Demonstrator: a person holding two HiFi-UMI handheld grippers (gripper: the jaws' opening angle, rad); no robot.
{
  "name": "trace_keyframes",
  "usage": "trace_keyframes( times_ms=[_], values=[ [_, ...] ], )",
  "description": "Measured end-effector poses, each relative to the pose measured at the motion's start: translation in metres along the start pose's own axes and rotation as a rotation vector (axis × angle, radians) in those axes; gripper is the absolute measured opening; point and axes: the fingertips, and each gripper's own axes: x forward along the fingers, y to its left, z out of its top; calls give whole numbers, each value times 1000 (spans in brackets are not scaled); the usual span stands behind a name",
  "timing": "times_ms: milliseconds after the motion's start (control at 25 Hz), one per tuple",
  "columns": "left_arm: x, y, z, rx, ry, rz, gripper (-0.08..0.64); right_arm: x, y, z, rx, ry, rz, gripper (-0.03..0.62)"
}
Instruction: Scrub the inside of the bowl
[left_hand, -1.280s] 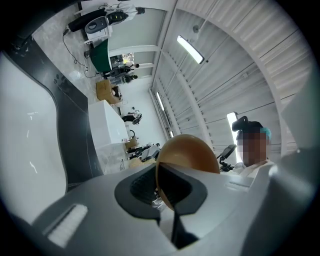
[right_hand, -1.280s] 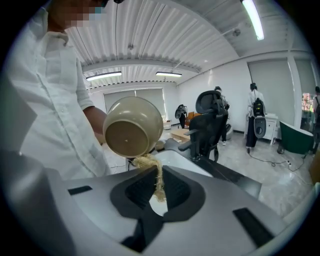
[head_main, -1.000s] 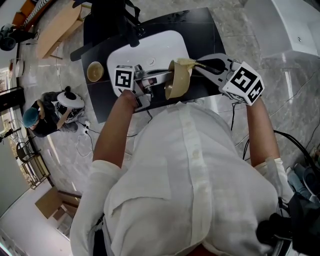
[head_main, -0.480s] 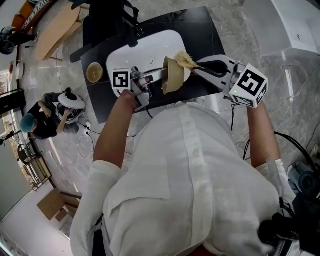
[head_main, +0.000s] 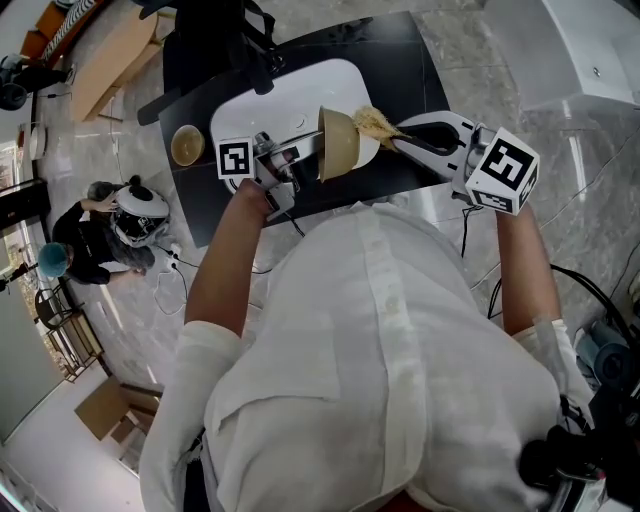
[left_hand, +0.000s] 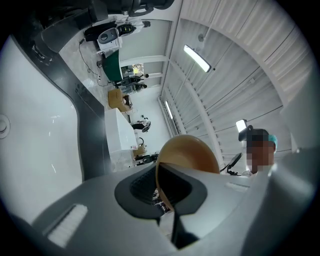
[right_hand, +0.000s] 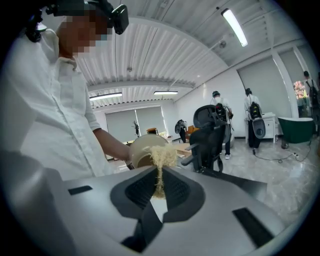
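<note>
A tan bowl (head_main: 338, 143) is held on its side above the white sink (head_main: 250, 105), its mouth turned to the right. My left gripper (head_main: 318, 148) is shut on the bowl's rim (left_hand: 161, 187), and the bowl's outside fills the middle of the left gripper view. My right gripper (head_main: 392, 138) is shut on a yellowish fibrous scrubber (head_main: 372, 123). The scrubber (right_hand: 160, 160) sticks out past the jaws and lies at the bowl's mouth (right_hand: 145, 150), against its inside.
The sink is set in a black counter (head_main: 400, 60). A second tan bowl (head_main: 187, 145) stands on the counter left of the sink. A black faucet (head_main: 262, 62) rises at the sink's far edge. People stand on the floor at the left (head_main: 100, 235).
The bowl has moved left and turned more upright on its side over the sink. My right gripper followed left with the scrubber, which now sits at the bowl's mouth.
</note>
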Motion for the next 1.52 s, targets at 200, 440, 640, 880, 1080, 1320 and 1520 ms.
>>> trace_keyframes(
  times_ms=[200, 440, 640, 880, 1080, 1320, 1520],
  values=[
    [2, -2, 3, 6, -15, -5, 12, 7, -5, -23, 43, 44, -20, 26],
    [-1, -1, 11, 6, -50, 3, 12, 20, 15, -27, 52, 59, 64, 27],
    [-7, 4, 11, -6, -62, 8, 12, 14, 23, -15, 46, 15, 115, 26],
    [-4, 3, 5, -20, -52, -12, 12, 5, -4, -11, 62, -9, -2, 26],
    [4, -4, 3, -34, -62, -66, 12, 11, -14, -24, 77, 37, -63, 26],
    [2, -10, 12, -29, -106, -93, 12, 25, 13, -31, 90, 81, 59, 26],
    [-4, -5, 17, -16, -126, -65, 12, 25, 37, -29, 74, 82, 169, 26]
  ],
)
